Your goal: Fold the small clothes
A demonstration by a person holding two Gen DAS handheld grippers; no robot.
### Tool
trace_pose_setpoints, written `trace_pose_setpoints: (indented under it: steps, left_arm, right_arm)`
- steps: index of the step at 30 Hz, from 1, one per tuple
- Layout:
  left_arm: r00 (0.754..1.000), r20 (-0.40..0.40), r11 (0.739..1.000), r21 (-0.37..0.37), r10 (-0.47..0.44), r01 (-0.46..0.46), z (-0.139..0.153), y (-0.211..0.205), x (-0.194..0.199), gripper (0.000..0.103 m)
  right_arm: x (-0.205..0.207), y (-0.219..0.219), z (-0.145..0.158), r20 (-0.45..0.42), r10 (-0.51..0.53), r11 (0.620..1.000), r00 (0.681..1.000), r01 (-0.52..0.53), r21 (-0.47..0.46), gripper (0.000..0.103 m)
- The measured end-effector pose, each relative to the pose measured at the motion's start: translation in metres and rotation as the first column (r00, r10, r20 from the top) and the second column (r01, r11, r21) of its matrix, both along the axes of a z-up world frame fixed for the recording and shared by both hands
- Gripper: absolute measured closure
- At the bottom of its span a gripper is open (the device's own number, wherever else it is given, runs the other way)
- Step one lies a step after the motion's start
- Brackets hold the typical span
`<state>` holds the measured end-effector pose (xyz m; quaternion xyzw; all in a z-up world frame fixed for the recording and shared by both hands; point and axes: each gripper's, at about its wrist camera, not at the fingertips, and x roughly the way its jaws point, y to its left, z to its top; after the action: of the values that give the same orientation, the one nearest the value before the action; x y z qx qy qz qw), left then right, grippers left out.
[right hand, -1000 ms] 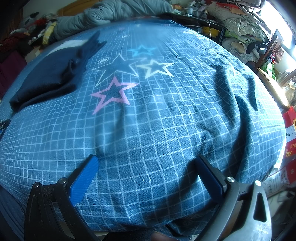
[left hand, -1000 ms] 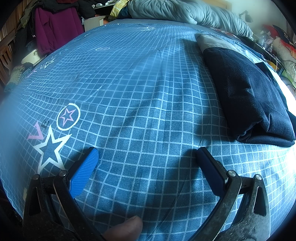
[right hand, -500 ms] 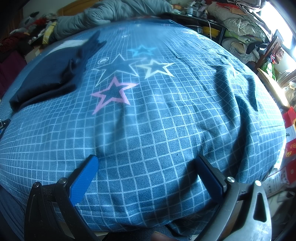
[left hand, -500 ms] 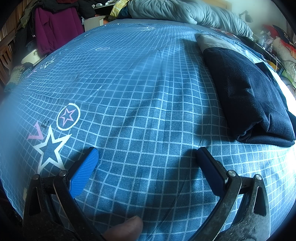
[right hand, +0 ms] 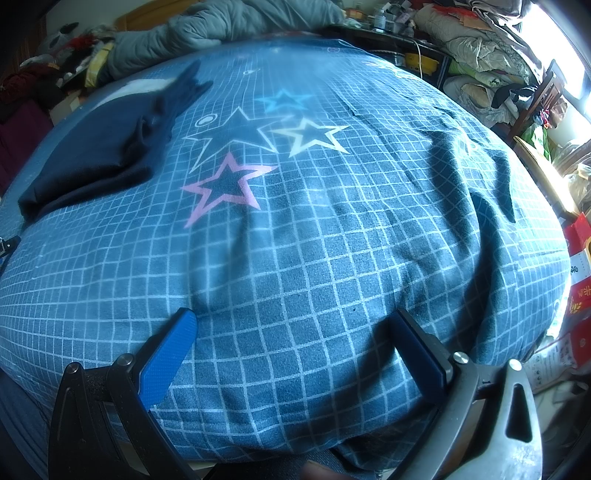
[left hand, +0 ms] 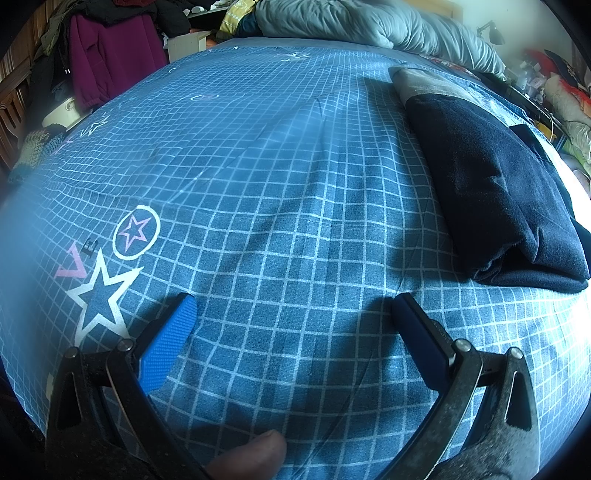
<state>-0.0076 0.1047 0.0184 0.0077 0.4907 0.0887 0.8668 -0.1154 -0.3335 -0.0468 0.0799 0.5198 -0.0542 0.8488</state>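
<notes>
A folded dark navy garment (left hand: 491,188) lies on the blue checked bed cover (left hand: 280,177), at the right of the left wrist view and at the upper left of the right wrist view (right hand: 99,147). My left gripper (left hand: 295,306) is open and empty, low over the cover, to the left of the garment's near end. My right gripper (right hand: 295,321) is open and empty near the bed's front edge, well right of the garment.
A grey duvet (left hand: 369,26) is bunched at the bed's far end. A purple garment (left hand: 110,59) hangs beyond the left side. Piled bedding and clutter (right hand: 480,48) stand past the right side. Star prints (right hand: 229,184) mark the cover.
</notes>
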Motion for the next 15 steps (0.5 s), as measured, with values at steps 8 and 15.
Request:
trace_pose_setpoints:
  steps: [8,15]
  left_arm:
    - [1.0,0.0,1.0,0.0,0.0,0.0,0.0,-0.0002,-0.0002,0.0]
    - [1.0,0.0,1.0,0.001,0.0,0.0,0.0001,0.0,-0.0012,0.0]
  right_arm:
    - [0.0001,-0.0001,0.0,0.0,0.0,1.0,1.0,0.0,0.0,0.0]
    - [0.0002,-0.0001,0.0,0.0,0.0,1.0,1.0,0.0,0.0,0.0]
